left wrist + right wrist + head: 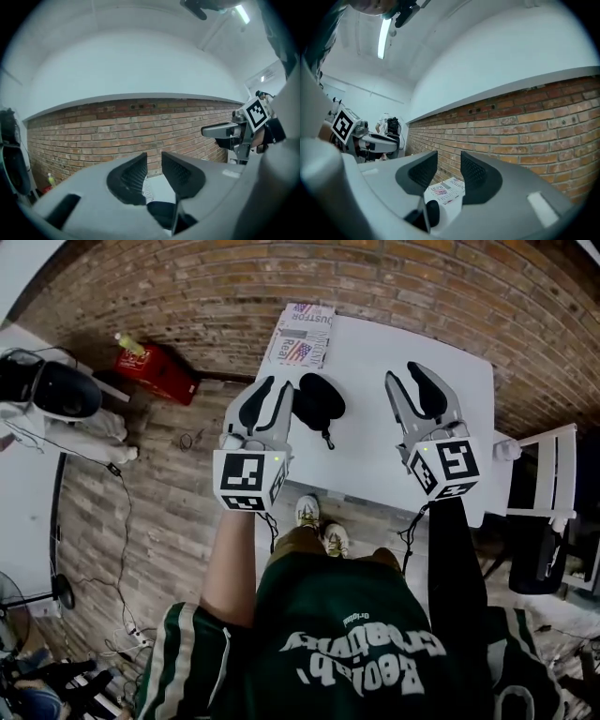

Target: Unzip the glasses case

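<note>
Magazine (302, 334) near glasses case (319, 401) reads "Real"; left claw (273, 388), right claw (405, 374) parted, empty.

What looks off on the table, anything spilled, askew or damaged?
Nothing stands out. The black glasses case lies whole on the white table, with a printed paper at its far corner. No spill. The left tool and right tool hang above, empty.
</note>
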